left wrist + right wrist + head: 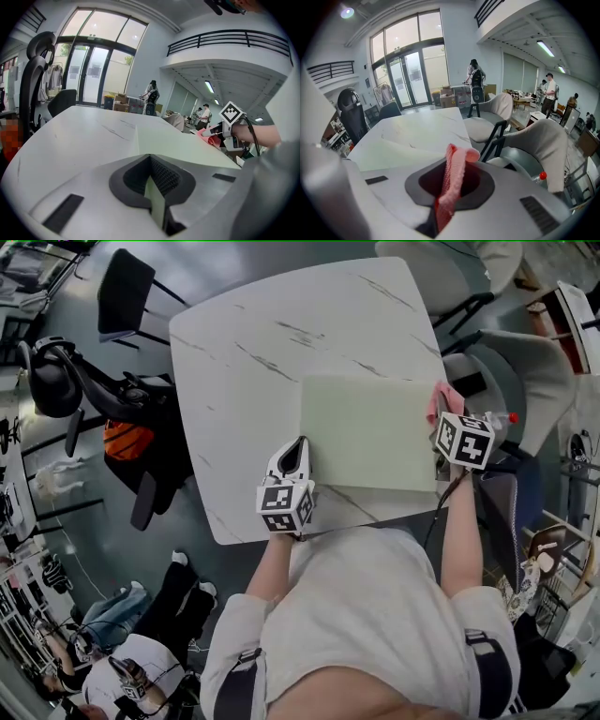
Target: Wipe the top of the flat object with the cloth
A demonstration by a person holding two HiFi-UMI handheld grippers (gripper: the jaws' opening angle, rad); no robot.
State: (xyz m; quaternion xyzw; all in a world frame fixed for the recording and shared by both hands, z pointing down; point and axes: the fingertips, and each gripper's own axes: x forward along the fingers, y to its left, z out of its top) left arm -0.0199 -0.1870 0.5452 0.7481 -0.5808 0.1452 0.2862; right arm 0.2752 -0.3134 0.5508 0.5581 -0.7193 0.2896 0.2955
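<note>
**Cloth at the board's right edge, the board clamped on its left**

Your right gripper (pixel 444 414) is closed on a fold of the pink cloth (pixel 453 180), which sits at the right edge of the pale green flat board (pixel 370 432), barely over it. Your left gripper (pixel 299 450) pinches the board's left edge near the corner closest to you. The cloth is held by a narrow fold, so a hard drag could pull it free or bunch it. The white marble-look table (pixel 248 357) looks slick (the board lies close to your edge), so a sweep might pivot the board off. Glass doors (pixel 89 70), chairs and distant people surround you.
</note>
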